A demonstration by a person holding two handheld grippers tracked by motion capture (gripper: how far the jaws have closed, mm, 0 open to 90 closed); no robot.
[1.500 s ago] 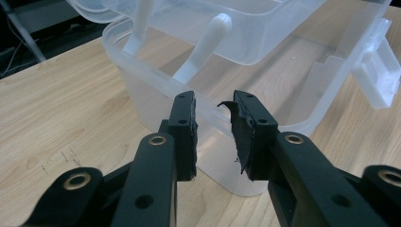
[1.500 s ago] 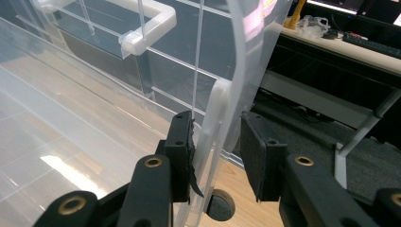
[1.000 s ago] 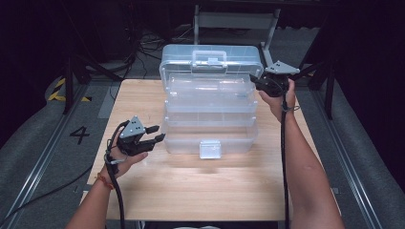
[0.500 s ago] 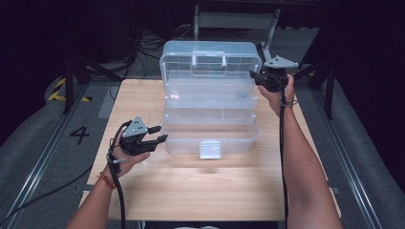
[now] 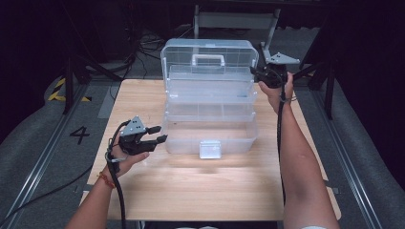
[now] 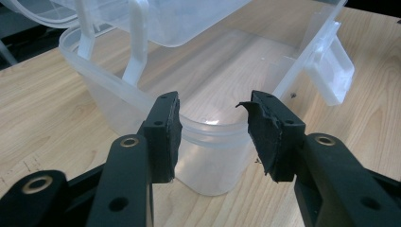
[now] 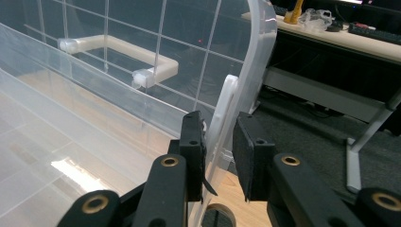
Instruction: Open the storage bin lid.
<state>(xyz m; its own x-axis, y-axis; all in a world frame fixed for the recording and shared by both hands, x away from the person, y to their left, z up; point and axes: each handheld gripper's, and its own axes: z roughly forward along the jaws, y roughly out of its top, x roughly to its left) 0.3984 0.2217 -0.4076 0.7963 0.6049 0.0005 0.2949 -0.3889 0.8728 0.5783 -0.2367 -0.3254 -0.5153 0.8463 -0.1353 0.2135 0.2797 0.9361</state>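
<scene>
glossy clear plastic box (image 5: 210, 102) on matt pale wood table (image 5: 191, 191)

Box lid (image 7: 142, 56) cut off at top edge; desk clutter (image 7: 312, 16) – too small to tell.

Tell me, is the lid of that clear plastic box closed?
No, the lid of the clear box stands raised at the back, and the stepped trays beneath it lie open to the high view.

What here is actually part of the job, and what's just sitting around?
In use:
- clear tiered storage box, lid raised
- right claw, pinching the lid's edge
- left claw, open at the box's lower tray

Just around:
- wooden table
- cables on the floor behind
- metal stand
</scene>
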